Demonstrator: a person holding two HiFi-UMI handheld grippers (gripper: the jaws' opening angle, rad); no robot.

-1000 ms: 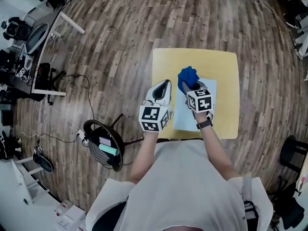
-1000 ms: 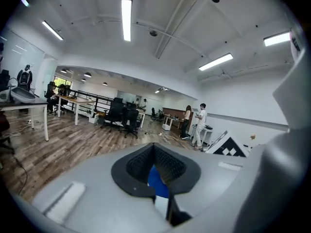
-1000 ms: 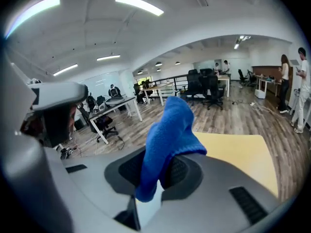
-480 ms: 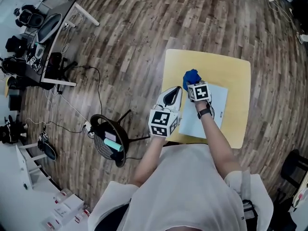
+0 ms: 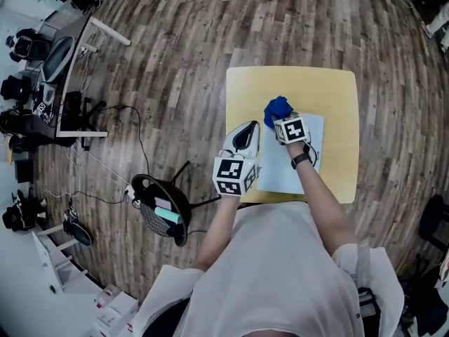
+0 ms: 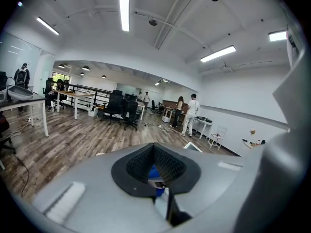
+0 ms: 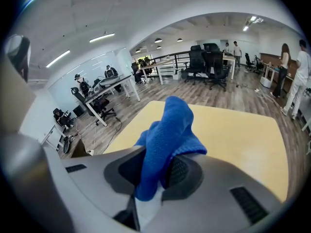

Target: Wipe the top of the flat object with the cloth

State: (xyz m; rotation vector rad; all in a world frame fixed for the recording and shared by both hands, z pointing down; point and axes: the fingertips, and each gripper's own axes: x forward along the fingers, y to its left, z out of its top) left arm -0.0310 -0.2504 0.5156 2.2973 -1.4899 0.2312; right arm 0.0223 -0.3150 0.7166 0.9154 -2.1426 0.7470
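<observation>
- Furthest left, down on the wood floor (image 5: 175,62), a black round object (image 5: 156,210) sits well apart from your work.
- Your left gripper (image 5: 245,133) hovers over the left edge of the yellow table (image 5: 337,93), just beside the left edge of the flat pale sheet (image 5: 286,173). Its own view shows the dark pads (image 6: 167,165) brought together with nothing clamped, looking out across the office rather than down at the table.
- The flat pale sheet lies on the near half of the table, under your right forearm.
- Your right gripper (image 5: 281,119) is at the sheet's far left corner. Its fingers (image 7: 181,171) stand narrowly apart and pinch the blue cloth (image 7: 167,130), which bunches up and out past the tips.
- From above, the cloth (image 5: 276,109) sits at that far corner, partly over bare yellow tabletop (image 7: 243,140). You cannot tell whether it presses on the sheet.
</observation>
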